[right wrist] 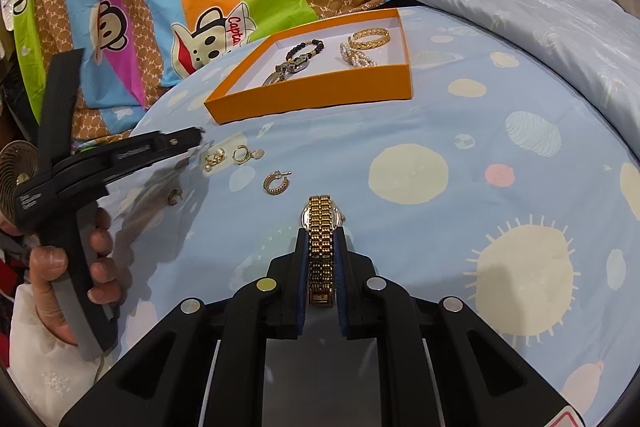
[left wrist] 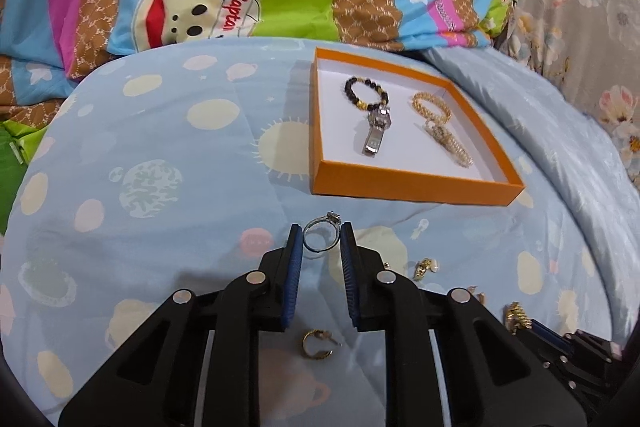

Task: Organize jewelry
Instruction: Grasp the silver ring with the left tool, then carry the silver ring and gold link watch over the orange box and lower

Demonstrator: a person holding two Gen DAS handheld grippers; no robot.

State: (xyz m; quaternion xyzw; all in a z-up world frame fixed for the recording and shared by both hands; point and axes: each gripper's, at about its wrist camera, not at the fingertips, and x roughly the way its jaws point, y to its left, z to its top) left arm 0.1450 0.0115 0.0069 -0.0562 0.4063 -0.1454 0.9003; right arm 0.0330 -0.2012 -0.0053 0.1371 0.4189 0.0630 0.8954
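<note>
Tongs on the left (left wrist: 320, 239) angle downward over the pale blue planet-print bedspread (left wrist: 160, 155), their blue pads bracketing a silver ring (left wrist: 322, 233) with a stone setting; the band stands upright between the tips, and whether both pads actually press on it is hard to tell, since a thin gap seems to remain on one side. Seen from the right wrist camera, the person's left hand (right wrist: 76, 267) wraps the grip of that tool, a white sleeve cuff at the wrist, the rest of the arm cut off by the picture edge. The right tongs (right wrist: 322, 247) also point down at a slant and are pinched tight on a gold watch (right wrist: 322, 227), its bracelet running back between the pads and the case jutting past the tips, the dial turned away and unreadable. Farther back on the bed lies an orange box (left wrist: 400, 179) holding a dark beaded bracelet (left wrist: 362, 93), a gold bangle (left wrist: 430, 105) and other pieces too tangled to identify. Loose gold earrings (right wrist: 276, 183) lie on the bedspread between the two tools; one hoop (left wrist: 316, 345) shows beneath the left tongs, partly hidden by their frame.
</note>
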